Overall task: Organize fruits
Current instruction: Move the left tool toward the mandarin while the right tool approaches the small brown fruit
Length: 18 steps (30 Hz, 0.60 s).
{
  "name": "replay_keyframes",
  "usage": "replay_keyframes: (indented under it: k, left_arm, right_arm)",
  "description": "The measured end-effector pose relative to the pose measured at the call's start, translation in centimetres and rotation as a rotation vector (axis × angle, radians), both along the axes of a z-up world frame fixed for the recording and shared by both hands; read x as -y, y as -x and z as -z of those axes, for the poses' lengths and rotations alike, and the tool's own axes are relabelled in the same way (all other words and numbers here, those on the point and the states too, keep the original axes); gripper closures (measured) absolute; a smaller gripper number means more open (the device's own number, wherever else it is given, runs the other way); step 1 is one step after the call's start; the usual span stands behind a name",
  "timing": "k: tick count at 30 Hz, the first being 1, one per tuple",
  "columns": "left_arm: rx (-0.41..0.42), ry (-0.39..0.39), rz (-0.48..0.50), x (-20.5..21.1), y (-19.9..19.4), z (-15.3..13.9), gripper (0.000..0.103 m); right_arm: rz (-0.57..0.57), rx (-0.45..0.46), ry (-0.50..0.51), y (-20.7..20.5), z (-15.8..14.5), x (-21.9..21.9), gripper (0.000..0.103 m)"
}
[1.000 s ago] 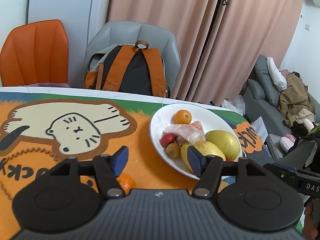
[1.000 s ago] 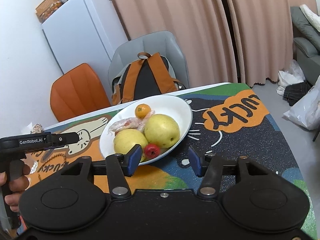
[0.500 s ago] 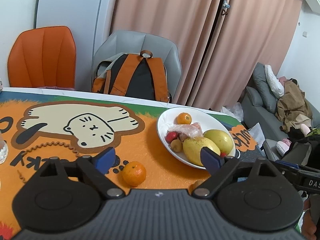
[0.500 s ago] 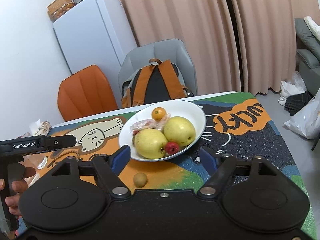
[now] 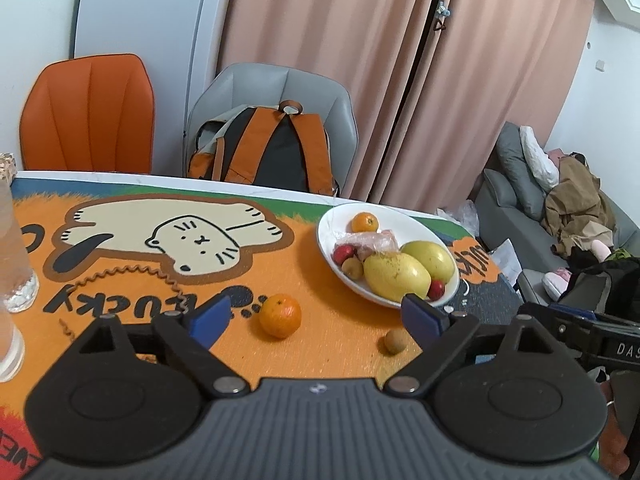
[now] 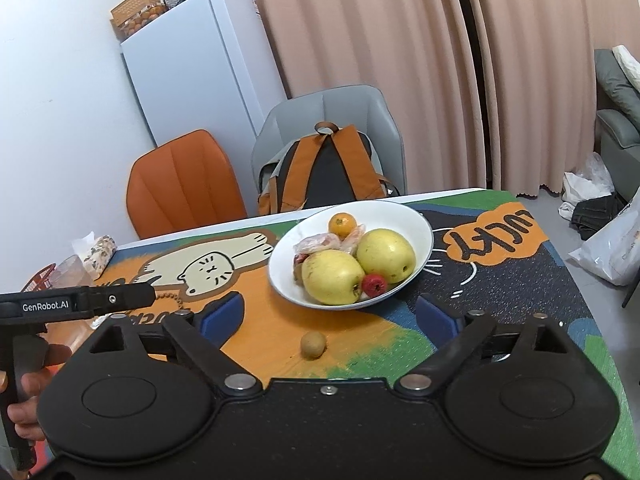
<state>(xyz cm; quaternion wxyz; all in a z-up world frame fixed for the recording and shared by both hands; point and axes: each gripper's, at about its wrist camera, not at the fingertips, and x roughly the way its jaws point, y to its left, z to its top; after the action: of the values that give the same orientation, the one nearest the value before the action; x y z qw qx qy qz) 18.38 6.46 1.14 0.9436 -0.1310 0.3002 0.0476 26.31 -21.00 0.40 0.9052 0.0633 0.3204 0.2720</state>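
Closest in, the left gripper (image 5: 316,318) stands with its blue-padded jaws spread wide and nothing between them; they have just been opening. Same for the right gripper (image 6: 330,316): black ribbed body, blue pads far apart, jaws just been opening, nothing clamped. On the left gripper's black handle, seen from the right wrist, white letters read "GenRobot.AI", with a hand (image 6: 28,392) wrapped around the grip below. From the left wrist, the other handle shows only "DAS" at the frame's edge.

Just past the pads, a loose orange (image 5: 280,315) with dimpled skin sits on the fuzzy mat (image 5: 320,340), near a small round brownish fruit (image 5: 396,341); that same little fruit (image 6: 313,345) lies on the mat between the right gripper's pads and the bowl. The mat is woven, orange and dark, with a cream cartoon cat and bold "LUCKY" lettering, seen upside down.

Farther on, the glossy white bowl (image 6: 424,236) holds two big smooth yellow-green fruits, small red ones, a small orange and something in crinkled clear plastic.

Beyond the table, an orange-and-black backpack (image 5: 276,152) rests on a grey padded chair, an orange chair beside it, then pink pleated curtains.
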Motion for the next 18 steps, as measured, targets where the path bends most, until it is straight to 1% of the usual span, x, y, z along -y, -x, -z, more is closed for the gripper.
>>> replay_keyframes:
  k: [3, 6, 12, 18]
  left_arm:
    - [0.002, 0.008, 0.004, -0.2, 0.8, -0.1, 0.012]
    - [0.008, 0.003, 0.004, -0.1, 1.5, -0.3, 0.008]
    - [0.005, -0.01, 0.016, 0.0, 2.5, -0.2, 0.007]
    - [-0.012, -0.018, 0.021, -0.4, 3.0, 0.5, 0.007]
  right_arm:
    - [-0.001, 0.001, 0.0, 0.7, -0.2, -0.2, 0.004]
    - [-0.002, 0.004, -0.005, 1.3, -0.4, -0.2, 0.0]
    - [-0.006, 0.002, -0.016, 2.3, -0.4, -0.4, 0.0]
    - [-0.012, -0.009, -0.015, 2.8, 0.4, -1.0, 0.0]
